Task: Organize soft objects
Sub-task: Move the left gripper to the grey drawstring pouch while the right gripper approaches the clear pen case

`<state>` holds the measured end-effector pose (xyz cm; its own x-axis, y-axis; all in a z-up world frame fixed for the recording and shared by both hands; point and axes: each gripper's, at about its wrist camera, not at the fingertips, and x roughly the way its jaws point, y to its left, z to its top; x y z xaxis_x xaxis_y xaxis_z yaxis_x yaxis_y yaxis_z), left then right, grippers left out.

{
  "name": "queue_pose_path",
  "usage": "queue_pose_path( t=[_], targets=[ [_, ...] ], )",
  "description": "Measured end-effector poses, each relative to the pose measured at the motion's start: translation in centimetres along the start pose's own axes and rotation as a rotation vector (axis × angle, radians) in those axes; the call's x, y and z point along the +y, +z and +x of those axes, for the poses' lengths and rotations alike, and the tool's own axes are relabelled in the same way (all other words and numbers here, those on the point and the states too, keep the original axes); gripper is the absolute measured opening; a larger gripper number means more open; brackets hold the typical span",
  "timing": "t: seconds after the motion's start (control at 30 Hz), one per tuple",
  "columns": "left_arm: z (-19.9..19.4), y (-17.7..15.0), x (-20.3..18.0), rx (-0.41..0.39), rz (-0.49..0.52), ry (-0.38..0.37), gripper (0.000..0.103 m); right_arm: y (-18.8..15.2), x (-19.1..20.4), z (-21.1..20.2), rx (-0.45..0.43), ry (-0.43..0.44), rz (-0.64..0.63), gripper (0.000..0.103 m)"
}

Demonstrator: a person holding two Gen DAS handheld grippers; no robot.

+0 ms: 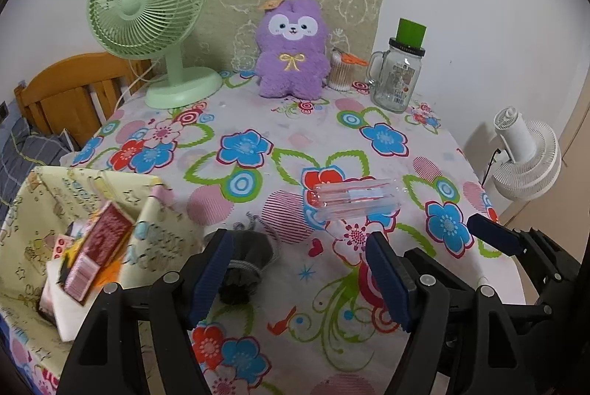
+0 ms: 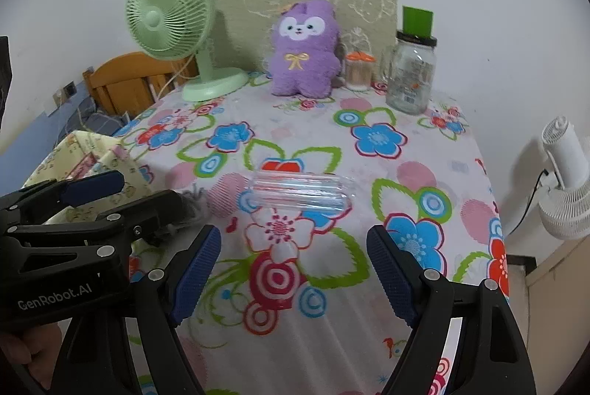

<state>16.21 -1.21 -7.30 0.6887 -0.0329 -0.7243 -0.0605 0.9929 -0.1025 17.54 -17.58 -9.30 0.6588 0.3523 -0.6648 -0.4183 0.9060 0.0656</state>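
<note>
Left wrist view: grey drawstring pouch (image 1: 245, 264), soft, lying on the desk (image 1: 324, 144) between the fingers of the left tool (image 1: 300, 279), nearer the left finger, which covers part of it; whether that finger touches it cannot be told. Left tool spread wide, pinching nothing. Pouch cord ends (image 1: 254, 221) trail toward the desk centre.
Fabric basket (image 1: 44, 210), pale yellow print, at the desk's near left corner; holds a red box (image 1: 99, 247) and white pieces, contents blurred.
Clear plastic case (image 1: 356, 199), lying flat mid-desk, well apart from the pouch.
Right tool (image 2: 293, 275), spread wide, holding nothing, hovering over the floral cloth just short of the case (image 2: 300, 194). In this view the pouch is mostly hidden behind the left tool (image 2: 92, 199); only grey cord (image 2: 193, 197) shows.
Far edge, against the wall: green fan (image 1: 147, 7), purple plush (image 1: 293, 52), cotton swab jar (image 1: 341, 72), glass mug jar (image 1: 400, 78).
Off-desk: white fan (image 1: 527, 155), wooden bed frame (image 1: 70, 89).
</note>
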Motion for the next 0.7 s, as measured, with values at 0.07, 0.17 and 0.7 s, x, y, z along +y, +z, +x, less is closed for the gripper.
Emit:
queue_pose_path(
  t=[0.07,0.17,0.7],
  targets=[
    [1.1,0.2,0.2,0.026,-0.008,-0.006,0.079,-0.1,-0.5,0.6,0.006,0.001,0.016,0.084],
    [2.3,0.3,0.6,0.055,-0.021,-0.006,0.079,-0.3,-1.1,1.8,0.023,-0.001,0.048,0.084],
    [4.7,-0.9,0.0,0.095,-0.026,0.035,0.091,-0.5,-2.3,6.7,0.073,-0.028,-0.028,0.084]
  ],
)
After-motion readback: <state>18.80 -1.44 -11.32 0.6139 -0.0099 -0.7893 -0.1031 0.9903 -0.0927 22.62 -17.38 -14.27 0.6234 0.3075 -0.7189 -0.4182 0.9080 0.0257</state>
